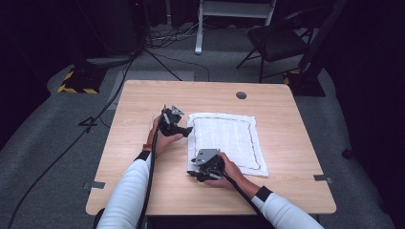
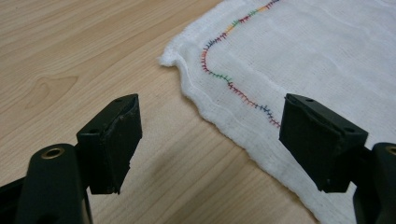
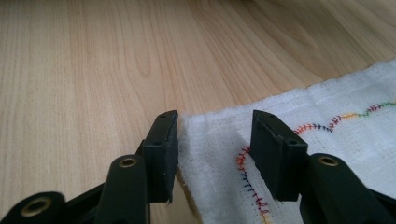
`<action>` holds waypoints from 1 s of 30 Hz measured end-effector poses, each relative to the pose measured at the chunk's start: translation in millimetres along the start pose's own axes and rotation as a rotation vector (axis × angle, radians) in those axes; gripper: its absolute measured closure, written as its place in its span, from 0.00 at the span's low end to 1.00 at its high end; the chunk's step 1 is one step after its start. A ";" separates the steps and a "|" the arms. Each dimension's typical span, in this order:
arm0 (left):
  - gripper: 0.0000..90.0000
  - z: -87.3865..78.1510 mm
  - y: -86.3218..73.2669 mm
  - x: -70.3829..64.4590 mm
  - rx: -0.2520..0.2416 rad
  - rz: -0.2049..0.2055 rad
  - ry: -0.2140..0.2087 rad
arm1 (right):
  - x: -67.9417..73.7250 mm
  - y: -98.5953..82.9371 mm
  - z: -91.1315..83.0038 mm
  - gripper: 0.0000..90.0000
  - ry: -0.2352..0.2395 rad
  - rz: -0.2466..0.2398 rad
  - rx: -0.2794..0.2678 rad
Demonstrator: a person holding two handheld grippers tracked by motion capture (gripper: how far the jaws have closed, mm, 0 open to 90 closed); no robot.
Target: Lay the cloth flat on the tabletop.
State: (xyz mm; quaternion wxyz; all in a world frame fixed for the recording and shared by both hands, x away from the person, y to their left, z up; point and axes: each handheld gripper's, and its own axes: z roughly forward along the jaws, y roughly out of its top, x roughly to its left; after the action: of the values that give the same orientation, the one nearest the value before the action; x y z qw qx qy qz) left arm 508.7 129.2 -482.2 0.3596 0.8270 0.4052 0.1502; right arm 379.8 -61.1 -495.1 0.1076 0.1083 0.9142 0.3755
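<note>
A white cloth [image 1: 224, 138] with a multicoloured stitched border lies flat on the wooden table [image 1: 143, 100]. My left gripper [image 1: 187, 130] is at the cloth's far-left corner. In the left gripper view it [image 2: 212, 100] stands wide open just above the table, and the cloth's [image 2: 303, 46] edge runs between the jaws. My right gripper [image 1: 195, 171] is at the near-left corner. In the right gripper view it [image 3: 215, 116] is open with a narrower gap, and that corner of the cloth [image 3: 336, 140] lies between the jaws, unclamped.
A round grommet hole [image 1: 241, 95] sits near the table's far edge. Bare wood surrounds the cloth on all sides. On the floor beyond the table stand a black chair [image 1: 277, 40] and a white frame, with cables trailing on the left.
</note>
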 end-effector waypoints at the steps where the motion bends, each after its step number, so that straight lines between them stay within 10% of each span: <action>1: 0.24 1.8 1.0 1.1 0.000 -0.008 0.005 | -0.8 -0.3 0.1 0.64 0.005 0.009 -0.002; 10: 0.23 14.7 9.0 10.6 -0.024 -0.049 0.037 | -1.8 3.8 2.0 0.92 -0.031 0.013 0.024; 30: 0.22 22.3 4.8 11.7 -0.011 -0.073 0.031 | 29.7 15.2 -3.0 0.96 0.068 -0.052 0.000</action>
State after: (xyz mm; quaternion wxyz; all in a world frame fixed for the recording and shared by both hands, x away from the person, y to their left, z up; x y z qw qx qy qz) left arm 530.8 125.8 -494.8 0.3631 0.8073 0.4396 0.1522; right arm 352.5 -44.3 -485.7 0.0864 0.0715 0.9198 0.3760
